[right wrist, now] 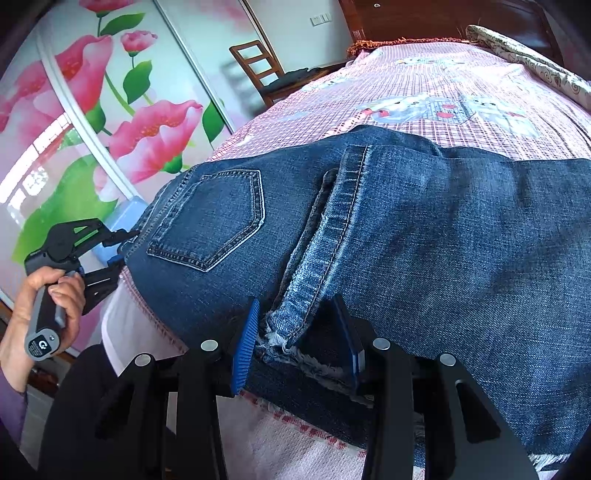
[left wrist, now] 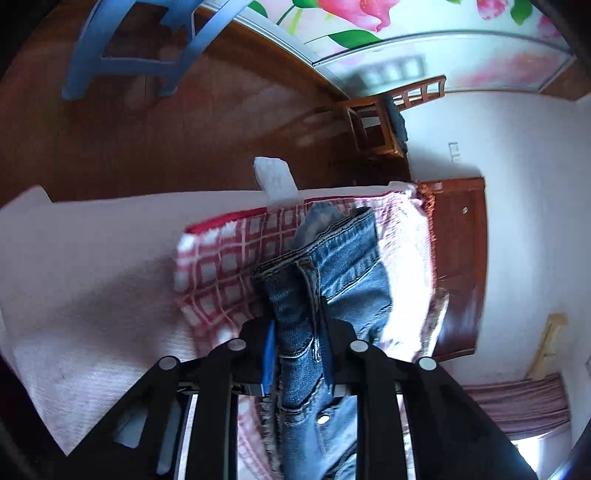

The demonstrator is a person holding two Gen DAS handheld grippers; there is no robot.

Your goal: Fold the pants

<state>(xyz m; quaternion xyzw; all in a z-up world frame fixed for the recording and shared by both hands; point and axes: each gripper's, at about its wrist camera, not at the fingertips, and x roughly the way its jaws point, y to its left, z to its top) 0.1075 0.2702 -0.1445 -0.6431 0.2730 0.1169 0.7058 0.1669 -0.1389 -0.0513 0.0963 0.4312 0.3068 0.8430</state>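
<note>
Blue denim jeans (right wrist: pixel 406 229) lie across the pink checked bedspread (right wrist: pixel 424 85), back pocket up. My right gripper (right wrist: pixel 299 332) sits at a frayed leg hem (right wrist: pixel 295 314), blue pads either side of it with a gap, so it reads as open. My left gripper (left wrist: pixel 297 332) is shut on the jeans (left wrist: pixel 325 273) at the waistband end; it also shows in the right wrist view (right wrist: pixel 125 240) at the jeans' left edge, held by a hand.
A wooden chair (right wrist: pixel 266 74) stands beyond the bed by a flower-printed wardrobe door (right wrist: pixel 92 110). A blue stool (left wrist: pixel 140 48) stands on the wooden floor. A wooden headboard (right wrist: pixel 443 18) and patterned pillow (right wrist: pixel 528 55) are at the bed's far end.
</note>
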